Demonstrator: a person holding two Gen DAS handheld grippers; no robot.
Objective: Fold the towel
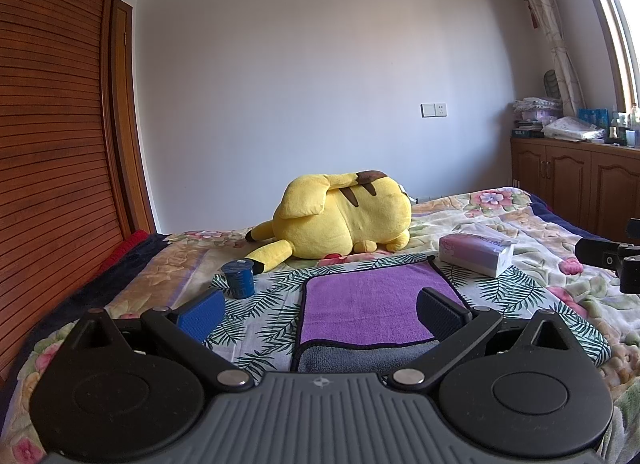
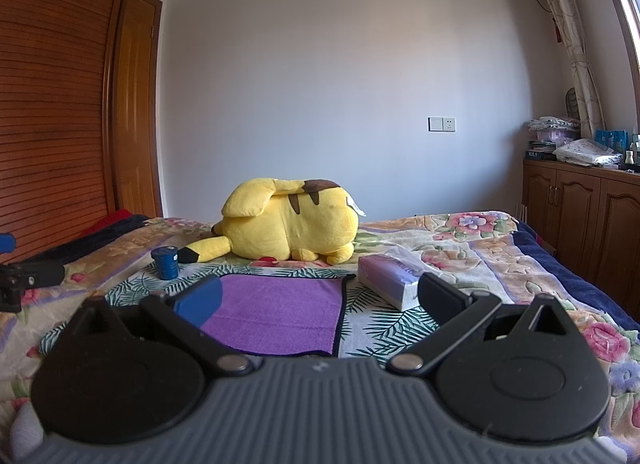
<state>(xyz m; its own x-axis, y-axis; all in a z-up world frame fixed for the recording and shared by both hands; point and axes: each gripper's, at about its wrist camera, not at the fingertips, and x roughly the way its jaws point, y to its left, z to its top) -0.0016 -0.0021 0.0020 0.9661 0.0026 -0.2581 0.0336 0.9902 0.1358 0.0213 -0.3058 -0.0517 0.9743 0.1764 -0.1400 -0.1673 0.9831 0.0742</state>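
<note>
A purple towel (image 1: pixel 372 304) with a dark hem lies flat on a leaf-print cloth on the bed; its near edge shows a grey underside (image 1: pixel 360 358). It also shows in the right wrist view (image 2: pixel 280 310). My left gripper (image 1: pixel 320 310) is open and empty, held above the towel's near left part. My right gripper (image 2: pixel 320 296) is open and empty, above the towel's near right part. Part of the right gripper (image 1: pixel 616 260) shows at the right edge of the left wrist view, and part of the left gripper (image 2: pixel 24 276) at the left edge of the right wrist view.
A yellow plush toy (image 1: pixel 340 222) lies behind the towel. A blue cup (image 1: pixel 239 278) stands at the towel's far left. A tissue pack (image 1: pixel 476 254) lies at its far right. A wooden wardrobe (image 1: pixel 52 104) is on the left, cabinets (image 1: pixel 580 184) on the right.
</note>
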